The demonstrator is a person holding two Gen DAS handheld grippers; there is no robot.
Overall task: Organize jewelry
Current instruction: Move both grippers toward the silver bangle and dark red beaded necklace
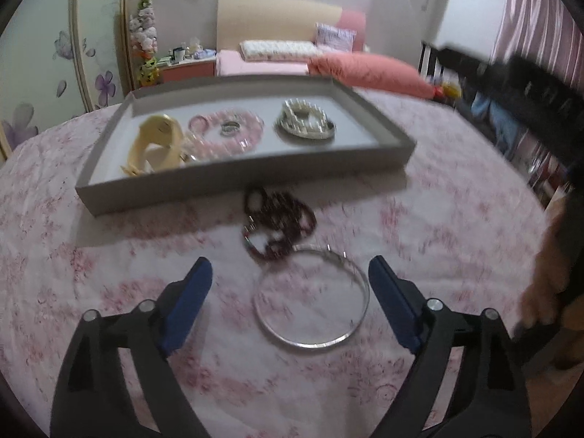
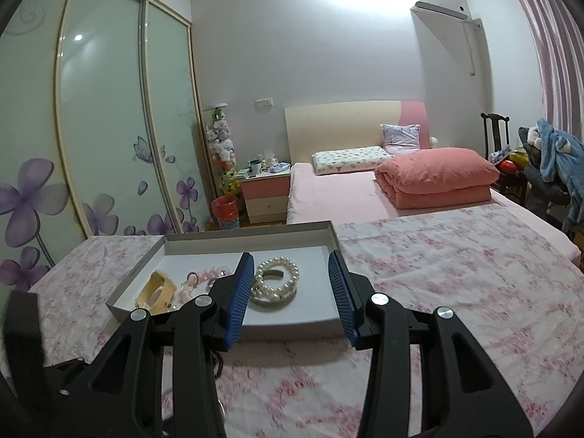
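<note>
Jewelry half sorted: tray on the flowery table, two pieces outside it

No brand, label or writing is readable on anything here. The left tool (image 1: 290, 281) stands wide open above a thin silver bangle (image 1: 312, 297) lying on the pink floral cloth (image 1: 91, 255), nothing between its blue pads. A dark red bead necklace (image 1: 277, 222) sits bunched just beyond the bangle, near the front wall of the grey tray (image 1: 237, 179). Inside the tray are a cream watch (image 1: 158, 144), pink beads (image 1: 226, 133) with a small ring (image 1: 230, 128) on top, and a pearl bracelet (image 2: 275, 281). The left view is motion-blurred, so the clasps are mush. The right tool (image 2: 290, 284) is part open and empty, hovering in front of the tray; its arms hide part of the watch and pink beads.
</note>
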